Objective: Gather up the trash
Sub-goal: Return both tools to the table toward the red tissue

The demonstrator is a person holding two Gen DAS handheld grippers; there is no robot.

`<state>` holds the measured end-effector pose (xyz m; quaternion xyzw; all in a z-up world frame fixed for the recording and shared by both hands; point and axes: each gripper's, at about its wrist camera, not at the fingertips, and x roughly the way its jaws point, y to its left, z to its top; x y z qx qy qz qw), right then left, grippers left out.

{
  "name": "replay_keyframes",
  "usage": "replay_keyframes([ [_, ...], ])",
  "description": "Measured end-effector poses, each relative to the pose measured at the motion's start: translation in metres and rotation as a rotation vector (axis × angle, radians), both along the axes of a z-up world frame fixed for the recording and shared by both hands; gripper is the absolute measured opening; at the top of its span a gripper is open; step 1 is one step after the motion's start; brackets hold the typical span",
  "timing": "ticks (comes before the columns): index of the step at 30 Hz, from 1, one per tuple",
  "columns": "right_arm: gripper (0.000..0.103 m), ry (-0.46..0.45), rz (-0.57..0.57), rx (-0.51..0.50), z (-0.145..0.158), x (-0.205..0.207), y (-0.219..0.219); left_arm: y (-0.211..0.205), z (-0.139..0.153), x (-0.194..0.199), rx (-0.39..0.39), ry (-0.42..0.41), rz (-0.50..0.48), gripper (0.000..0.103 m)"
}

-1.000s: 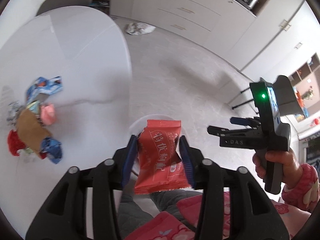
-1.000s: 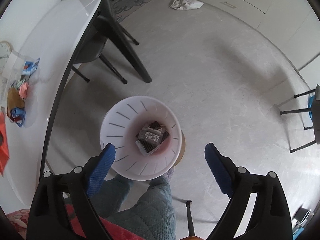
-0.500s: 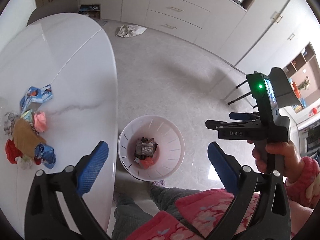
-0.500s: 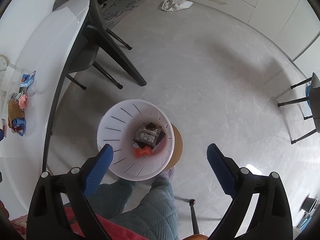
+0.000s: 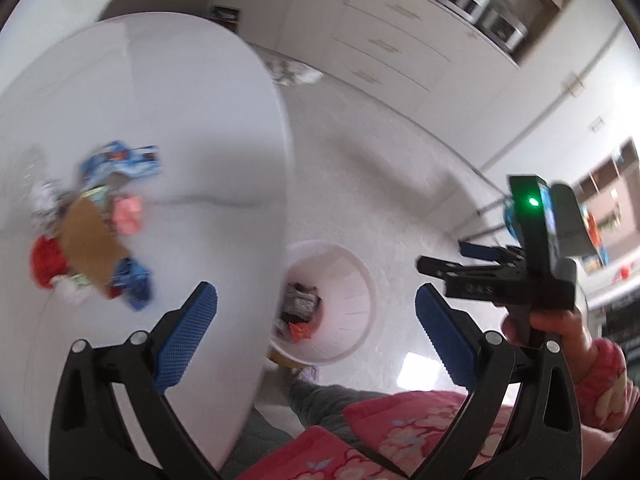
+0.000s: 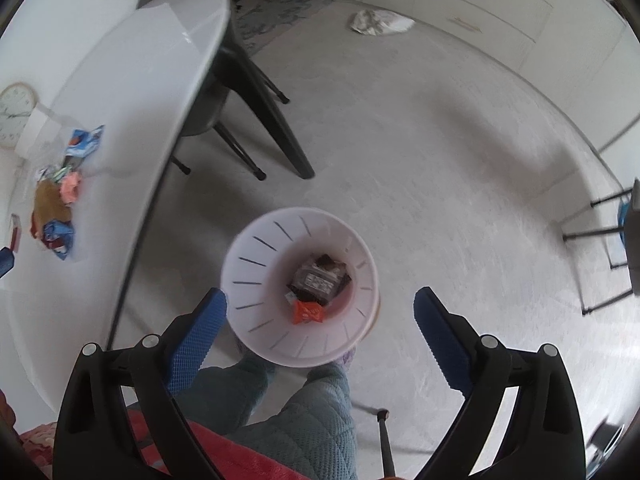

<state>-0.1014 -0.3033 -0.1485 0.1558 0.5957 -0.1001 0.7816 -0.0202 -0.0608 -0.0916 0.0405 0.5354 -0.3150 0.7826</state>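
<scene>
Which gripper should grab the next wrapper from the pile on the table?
Probably the left gripper: it is open, empty and partly over the white table, beside the wrapper pile. The right gripper, also open, hangs over the trash bin.

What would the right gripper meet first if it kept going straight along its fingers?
Probably the white trash bin on the floor. The open right gripper points down at it, with the orange wrapper and dark packets inside almost centred between the fingers. Nothing shows in between, though depth is uncertain.

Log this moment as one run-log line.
left tongs: open, empty | right tongs: open, empty | orange wrapper: in white bin | wrapper pile: on table
</scene>
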Motion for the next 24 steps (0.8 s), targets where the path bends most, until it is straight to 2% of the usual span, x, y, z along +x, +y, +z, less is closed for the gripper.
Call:
replay_keyframes([
  [3,0.094,-0.027,0.057,-0.014,0.013,0.015,0.021,0.029,0.005,0.008,0.008,-0.022,0.095,0.095],
  [9,0.094,-0.079,0.214,-0.027,0.032,0.050,0.077,0.095,0.003,0.025,0.020,-0.016,0.274,0.095],
  [13,0.094,-0.093,0.302,-0.024,0.039,0.071,0.113,0.138,-0.002,0.036,0.053,-0.032,0.383,0.095],
  [18,0.094,-0.111,0.396,-0.023,0.047,0.095,0.157,0.175,-0.017,0.058,0.088,-0.029,0.461,0.095],
  [24,0.094,-0.130,0.457,-0.035,0.057,0.108,0.187,0.198,-0.041,0.098,0.079,0.016,0.511,0.095],
])
